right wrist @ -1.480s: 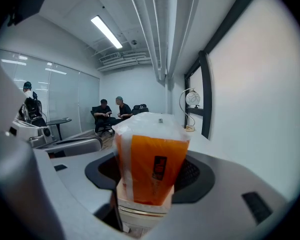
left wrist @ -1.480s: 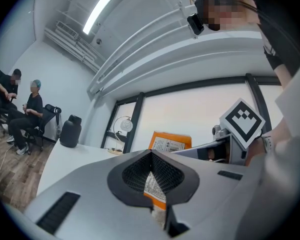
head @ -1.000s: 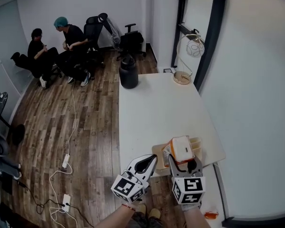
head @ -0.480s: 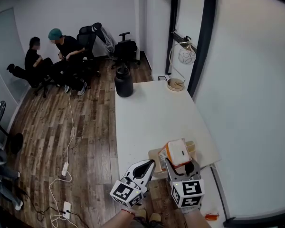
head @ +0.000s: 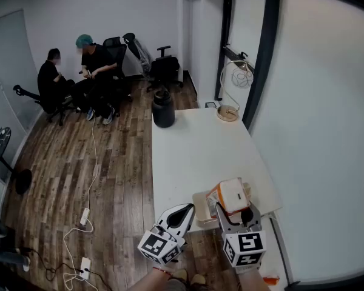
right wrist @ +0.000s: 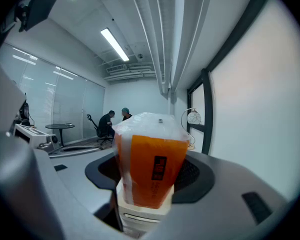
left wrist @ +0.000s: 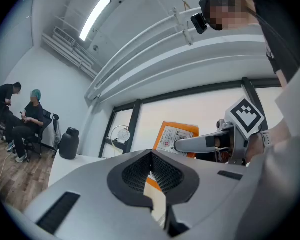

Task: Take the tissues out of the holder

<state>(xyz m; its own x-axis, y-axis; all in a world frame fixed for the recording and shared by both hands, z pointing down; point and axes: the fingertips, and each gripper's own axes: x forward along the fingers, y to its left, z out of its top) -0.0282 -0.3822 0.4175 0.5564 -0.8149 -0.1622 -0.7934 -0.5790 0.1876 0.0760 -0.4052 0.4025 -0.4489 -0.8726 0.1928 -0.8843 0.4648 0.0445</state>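
An orange tissue pack (head: pixel 231 195) in clear wrap stands up out of a pale wooden holder (head: pixel 202 202) at the near edge of the white table (head: pixel 194 144). My right gripper (head: pixel 234 211) is shut on the pack's sides. In the right gripper view the pack (right wrist: pixel 152 166) fills the gap between the jaws, with the holder's cream wall (right wrist: pixel 140 215) below it. My left gripper (head: pixel 190 210) reaches the holder's left edge. Its jaws (left wrist: pixel 152 184) are shut on a thin pale strip of the holder (left wrist: pixel 157 202). Beyond them show the pack (left wrist: pixel 174 135) and the right gripper (left wrist: pixel 206 143).
A gold desk lamp (head: pixel 233 94) stands at the table's far right corner. A black jug (head: pixel 164 109) sits by the far left corner. Two seated people (head: pixel 79 77) and office chairs (head: pixel 167 65) are at the room's back. Cables and a power strip (head: pixel 85 206) lie on the wood floor.
Both grippers have risen slightly together and kept their holds. The head view has swung a little, so the room's back has shifted in the picture.
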